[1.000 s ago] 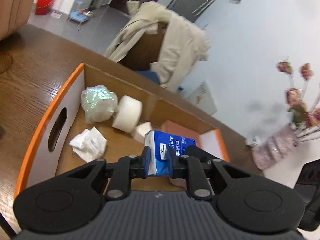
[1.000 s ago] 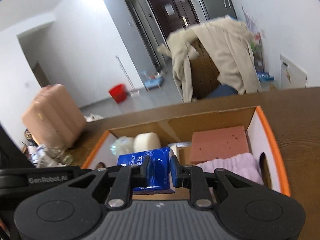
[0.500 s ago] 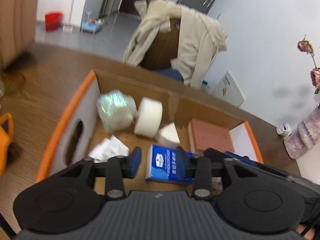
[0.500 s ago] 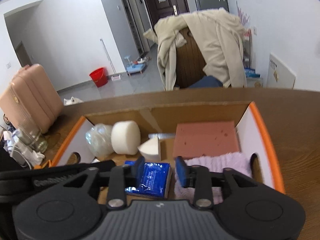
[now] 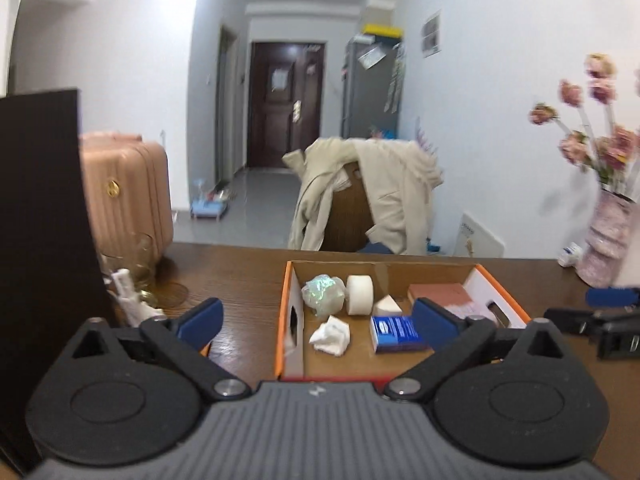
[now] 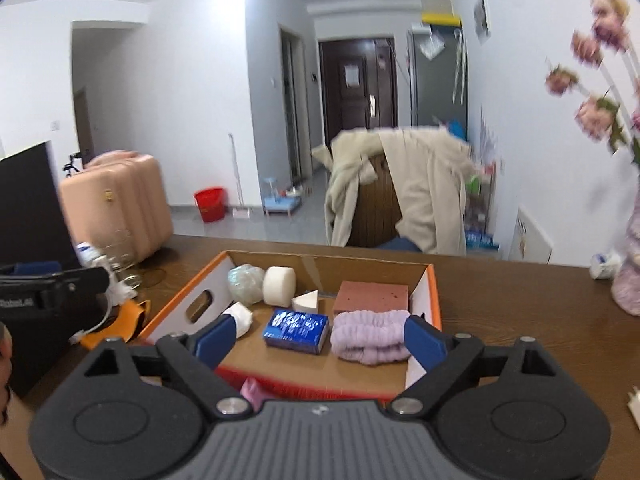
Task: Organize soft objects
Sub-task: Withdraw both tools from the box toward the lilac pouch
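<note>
An orange-rimmed cardboard box [image 5: 283, 312] [image 6: 435, 292] sits on the brown table. Inside lie a blue tissue pack [image 5: 396, 332] [image 6: 297, 330], a crumpled white tissue [image 5: 330, 336], a shiny wrapped ball [image 5: 323, 291] [image 6: 245, 278], a white round sponge [image 5: 359, 294] [image 6: 279, 285], a white wedge [image 5: 387, 304] [image 6: 307, 302], a pink-brown sponge block [image 5: 436, 292] [image 6: 374, 296] and a lilac towel roll [image 6: 370, 336]. My left gripper [image 5: 316, 320] is open and empty, in front of the box. My right gripper [image 6: 318, 338] is open and empty, just before the box's near edge.
A pink vase with flowers [image 5: 608, 236] [image 6: 630, 280] stands at the table's right. A dark panel [image 5: 40, 240] and a glass [image 5: 136, 256] are at the left, with an orange item [image 6: 116, 320]. A chair with a beige coat [image 5: 368, 196] stands behind the table.
Both grippers let go of the blue tissue pack, opened wide and pulled back and up from the box. The pack now lies flat in the box.
</note>
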Action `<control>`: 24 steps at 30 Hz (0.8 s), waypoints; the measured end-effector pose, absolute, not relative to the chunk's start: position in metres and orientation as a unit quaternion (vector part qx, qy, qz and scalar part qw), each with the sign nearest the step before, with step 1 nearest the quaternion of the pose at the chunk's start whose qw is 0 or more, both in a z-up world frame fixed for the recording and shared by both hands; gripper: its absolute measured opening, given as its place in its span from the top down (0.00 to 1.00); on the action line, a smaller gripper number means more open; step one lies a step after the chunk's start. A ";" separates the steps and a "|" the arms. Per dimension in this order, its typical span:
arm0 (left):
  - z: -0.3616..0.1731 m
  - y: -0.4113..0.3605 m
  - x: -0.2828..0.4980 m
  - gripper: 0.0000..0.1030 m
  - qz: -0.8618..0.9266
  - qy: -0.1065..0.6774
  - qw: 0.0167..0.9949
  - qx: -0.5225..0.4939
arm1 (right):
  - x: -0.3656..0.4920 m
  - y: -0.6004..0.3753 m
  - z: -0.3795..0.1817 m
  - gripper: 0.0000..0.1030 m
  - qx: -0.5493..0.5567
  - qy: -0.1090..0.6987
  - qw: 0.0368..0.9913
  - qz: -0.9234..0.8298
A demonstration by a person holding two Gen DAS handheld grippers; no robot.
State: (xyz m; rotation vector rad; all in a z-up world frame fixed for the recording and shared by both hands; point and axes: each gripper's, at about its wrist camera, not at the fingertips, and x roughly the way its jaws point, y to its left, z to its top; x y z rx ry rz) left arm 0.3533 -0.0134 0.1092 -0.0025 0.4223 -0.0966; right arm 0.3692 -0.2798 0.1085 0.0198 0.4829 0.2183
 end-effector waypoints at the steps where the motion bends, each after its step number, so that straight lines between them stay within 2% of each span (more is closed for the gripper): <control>1: 0.108 -0.009 0.336 0.00 -0.051 0.203 0.978 0.006 | 0.351 -0.281 0.108 0.10 0.009 0.227 0.968 0.107; 3: 0.104 -0.003 0.308 0.00 -0.050 0.190 0.980 0.012 | 0.321 -0.282 0.106 0.00 0.015 0.207 0.972 0.108; 10: 0.079 0.021 0.222 0.00 -0.017 0.161 0.987 0.007 | 0.230 -0.274 0.084 0.00 -0.018 0.138 0.982 0.125; 17: 0.046 0.044 0.161 0.00 0.039 0.186 0.982 -0.016 | 0.168 -0.278 0.041 0.00 -0.020 0.170 0.979 0.113; 24: 0.033 0.042 0.152 0.00 0.035 0.210 0.977 -0.008 | 0.146 -0.288 0.020 0.00 -0.015 0.192 0.975 0.107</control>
